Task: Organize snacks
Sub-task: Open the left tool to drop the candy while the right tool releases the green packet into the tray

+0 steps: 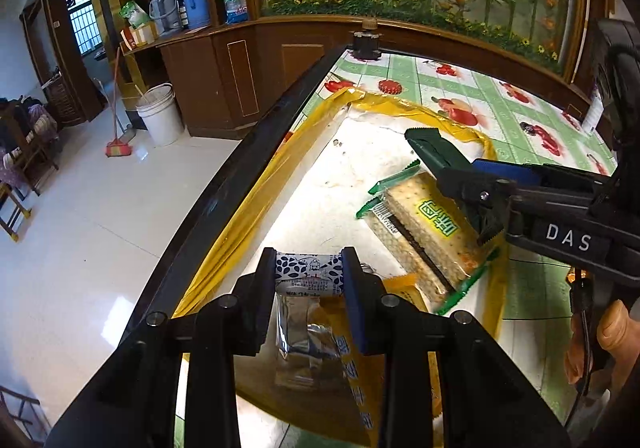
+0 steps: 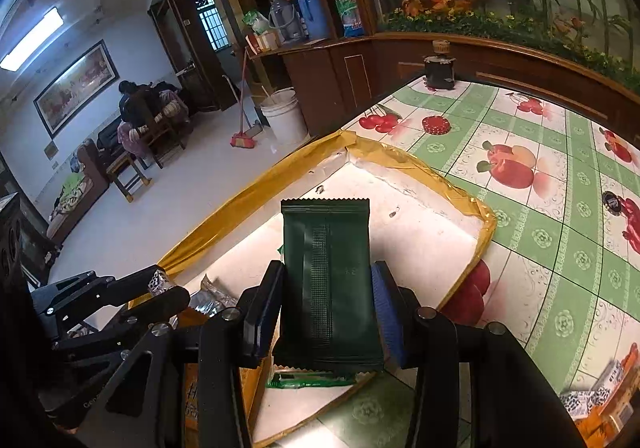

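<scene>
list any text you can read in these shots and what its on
"DAS": white letters on the body of the right tongs, seen from the left wrist.
Green characters on the cracker packet: too distorted to read.
Print on the blue-and-white packet held in the left tongs: too small.
Dark green packet: no readable text.

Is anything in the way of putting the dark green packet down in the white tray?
Partly. The right gripper holds the dark green packet above the white tray. Crackers lie right under it, but the far part of the tray is bare, so it could land there.
</scene>
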Motion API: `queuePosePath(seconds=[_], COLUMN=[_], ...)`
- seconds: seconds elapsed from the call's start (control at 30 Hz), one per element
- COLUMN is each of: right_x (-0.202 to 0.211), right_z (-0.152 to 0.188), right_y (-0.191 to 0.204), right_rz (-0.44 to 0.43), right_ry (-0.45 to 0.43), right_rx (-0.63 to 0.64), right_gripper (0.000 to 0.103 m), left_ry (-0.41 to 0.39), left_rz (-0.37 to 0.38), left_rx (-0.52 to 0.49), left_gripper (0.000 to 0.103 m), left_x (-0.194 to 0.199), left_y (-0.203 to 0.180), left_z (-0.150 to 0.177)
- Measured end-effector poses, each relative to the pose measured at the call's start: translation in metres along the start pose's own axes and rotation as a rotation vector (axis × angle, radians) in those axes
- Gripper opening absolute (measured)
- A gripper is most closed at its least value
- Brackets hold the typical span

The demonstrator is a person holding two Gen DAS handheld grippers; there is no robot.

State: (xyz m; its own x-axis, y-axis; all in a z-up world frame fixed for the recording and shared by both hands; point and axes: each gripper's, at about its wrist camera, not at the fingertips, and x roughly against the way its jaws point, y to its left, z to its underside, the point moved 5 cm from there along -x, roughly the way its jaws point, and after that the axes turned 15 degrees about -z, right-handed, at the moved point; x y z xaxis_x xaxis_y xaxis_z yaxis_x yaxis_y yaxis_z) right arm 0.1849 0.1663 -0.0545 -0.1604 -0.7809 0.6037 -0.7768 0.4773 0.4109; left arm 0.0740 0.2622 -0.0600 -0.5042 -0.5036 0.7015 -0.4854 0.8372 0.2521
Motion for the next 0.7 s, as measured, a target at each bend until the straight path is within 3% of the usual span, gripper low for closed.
queuePosePath(seconds=[0.13,0.23,0.27,0.4,0.7], right_x=[-0.012,-0.018,-0.017,-0.001,0.073], right_z=[0.002,0.005,0.005,0.006,0.03], right_y=[-0.001,-0.002,-0.002,-0.001,-0.011], right_rz=[0.017,0.013,0.014,0.014,0.063], right_ry=[0.019,0.043,0.036,-0.002,-0.094], right_rx=[0.014,0.013,0.014,0.009,-0.028], right_gripper=[0.045,0.049,0.05,0.057,0.063], left_ry=[0.001,-0.009,-0.022,-0.045,-0.103], left_rz=[-0.013,-0.037,-0.048,-0.063,-0.037], left_rx=[-0.001,0.01,0.01,0.005,-0.025], left_gripper=[0.037,0.074,0.077,0.077,0.077], left_x=[-0.003,0.0,0.002,0.012,0.043], left_y=[-0.001,0.002,0.002,0.003,-0.016], left_z=[0.002,0.004,0.003,0.002,0.002])
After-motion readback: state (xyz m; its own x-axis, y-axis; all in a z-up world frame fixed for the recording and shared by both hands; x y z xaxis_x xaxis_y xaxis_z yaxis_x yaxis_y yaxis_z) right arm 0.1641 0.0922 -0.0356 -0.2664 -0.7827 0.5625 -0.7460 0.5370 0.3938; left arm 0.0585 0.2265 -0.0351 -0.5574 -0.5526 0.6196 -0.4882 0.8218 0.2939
